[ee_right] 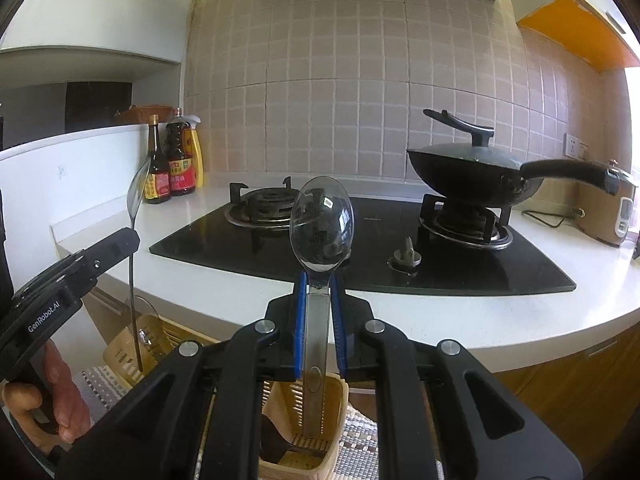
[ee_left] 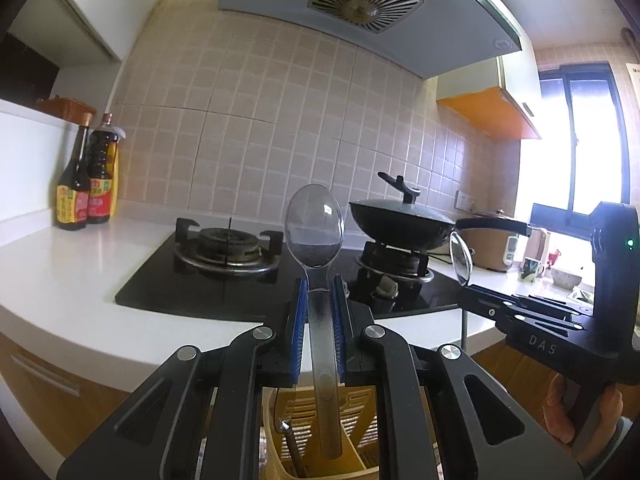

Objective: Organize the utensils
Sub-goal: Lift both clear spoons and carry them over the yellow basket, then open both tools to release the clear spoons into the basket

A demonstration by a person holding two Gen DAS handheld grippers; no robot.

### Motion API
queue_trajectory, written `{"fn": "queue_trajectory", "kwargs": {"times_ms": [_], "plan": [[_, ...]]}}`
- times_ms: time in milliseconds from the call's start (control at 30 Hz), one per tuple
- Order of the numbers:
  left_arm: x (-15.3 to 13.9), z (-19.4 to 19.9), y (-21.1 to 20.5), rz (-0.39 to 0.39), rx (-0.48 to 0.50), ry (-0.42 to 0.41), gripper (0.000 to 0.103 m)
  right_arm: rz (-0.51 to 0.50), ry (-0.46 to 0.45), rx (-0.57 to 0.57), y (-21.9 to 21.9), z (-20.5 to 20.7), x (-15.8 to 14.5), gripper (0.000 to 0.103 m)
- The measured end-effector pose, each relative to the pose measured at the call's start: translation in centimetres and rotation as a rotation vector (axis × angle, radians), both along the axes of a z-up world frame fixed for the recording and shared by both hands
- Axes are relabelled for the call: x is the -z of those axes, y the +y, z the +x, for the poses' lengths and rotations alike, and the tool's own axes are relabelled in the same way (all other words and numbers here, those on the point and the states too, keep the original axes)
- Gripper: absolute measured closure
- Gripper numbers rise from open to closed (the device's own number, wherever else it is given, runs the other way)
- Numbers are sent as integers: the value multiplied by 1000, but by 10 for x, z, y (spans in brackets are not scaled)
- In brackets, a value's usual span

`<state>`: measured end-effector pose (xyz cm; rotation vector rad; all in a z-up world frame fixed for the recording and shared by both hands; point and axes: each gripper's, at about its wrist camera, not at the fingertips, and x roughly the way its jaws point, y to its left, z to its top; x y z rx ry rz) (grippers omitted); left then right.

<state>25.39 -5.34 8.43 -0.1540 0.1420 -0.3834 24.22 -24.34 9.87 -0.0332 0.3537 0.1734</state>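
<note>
My left gripper [ee_left: 320,288] is shut on a clear plastic spoon [ee_left: 315,232]. Its bowl points up and its handle hangs down over a tan slotted utensil holder [ee_left: 356,420]. My right gripper [ee_right: 319,284] is shut on a second clear spoon [ee_right: 322,228], whose handle reaches down into a tan holder [ee_right: 334,400]. In the left wrist view the right gripper [ee_left: 470,292] shows at the right with its spoon [ee_left: 460,256] edge-on. In the right wrist view the left gripper [ee_right: 128,240] and its spoon [ee_right: 138,192] stand at the left, above another slotted holder [ee_right: 154,334].
A white counter [ee_right: 460,320] with a black gas hob [ee_right: 360,256] lies just beyond both grippers. A lidded wok [ee_right: 472,172] sits on the right burner. Sauce bottles [ee_right: 172,164] stand at the back left and a rice cooker [ee_right: 608,216] at the far right. A checked mat [ee_right: 362,440] lies under the holders.
</note>
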Motion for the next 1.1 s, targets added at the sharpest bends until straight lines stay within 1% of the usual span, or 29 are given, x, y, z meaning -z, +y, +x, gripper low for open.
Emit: {"fn": "queue_trajectory", "kwargs": {"times_ms": [133, 200, 267, 333, 367, 400, 433, 500, 567, 667, 800, 933, 1033, 1100], "plan": [[5, 0, 1, -1, 9, 11, 91, 28, 30, -20, -5, -1, 4, 92], [8, -2, 3, 2, 8, 21, 84, 51, 54, -38, -8, -2, 6, 92], [9, -5, 4, 6, 0, 27, 82, 60, 54, -19, -12, -7, 6, 92], [8, -8, 6, 5, 8, 39, 77, 80, 61, -20, -16, -14, 7, 91], [8, -11, 7, 5, 5, 39, 73, 86, 65, -22, -17, -17, 7, 90], [7, -14, 8, 5, 3, 37, 69, 91, 68, -24, -18, -20, 7, 86], [6, -17, 9, 4, 5, 39, 67, 95, 72, -28, -19, -23, 7, 79], [3, -22, 12, 0, 10, 46, 66, 101, 79, -36, -19, -30, 5, 71], [0, -29, 14, 5, 16, 52, 66, 97, 82, -31, -20, -39, 3, 71], [-5, -42, 16, 24, 20, 54, 66, 118, 106, -40, -22, -53, 1, 71], [-10, -64, 21, 37, 29, 74, 66, 100, 141, -42, -18, -76, -2, 71], [-10, -88, 31, 13, 54, 132, 65, 69, 196, -59, -9, -95, -4, 71], [-8, -102, 37, 12, 67, 170, 65, 31, 246, -66, 3, -109, -2, 71], [-6, -110, 40, 19, 75, 200, 57, 7, 278, -62, 11, -118, 1, 71]]}}
